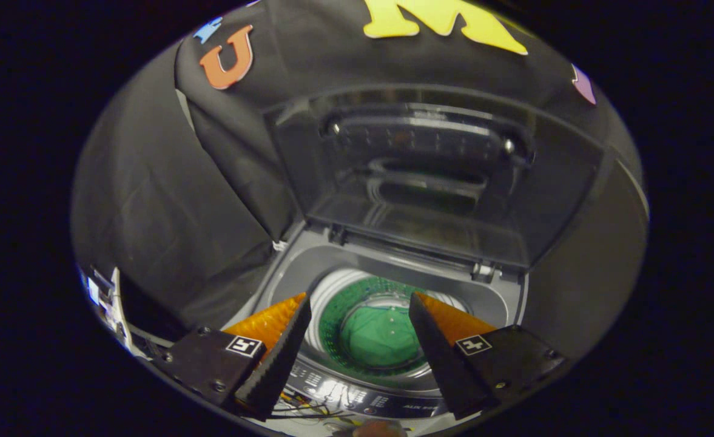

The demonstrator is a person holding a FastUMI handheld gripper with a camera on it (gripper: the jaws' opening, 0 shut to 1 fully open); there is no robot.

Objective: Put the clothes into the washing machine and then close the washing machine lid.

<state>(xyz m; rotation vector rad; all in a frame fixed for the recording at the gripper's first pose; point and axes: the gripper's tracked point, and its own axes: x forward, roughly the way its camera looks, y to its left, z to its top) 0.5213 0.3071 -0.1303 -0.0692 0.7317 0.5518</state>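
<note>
A top-loading washing machine (308, 267) stands below me with its dark see-through lid (429, 182) raised upright against the booth wall. Green clothes (381, 334) lie at the bottom of the round drum (332, 303). My gripper (360, 300) hangs above the drum mouth, open, with nothing between its fingers. The green clothes show in the gap between the fingers, well below them.
The machine's control panel (357, 394) with some loose wires runs along the near edge under the fingers. Black cloth walls close in on the left, behind and right. A white object (114, 309) stands low at the left, beside the machine.
</note>
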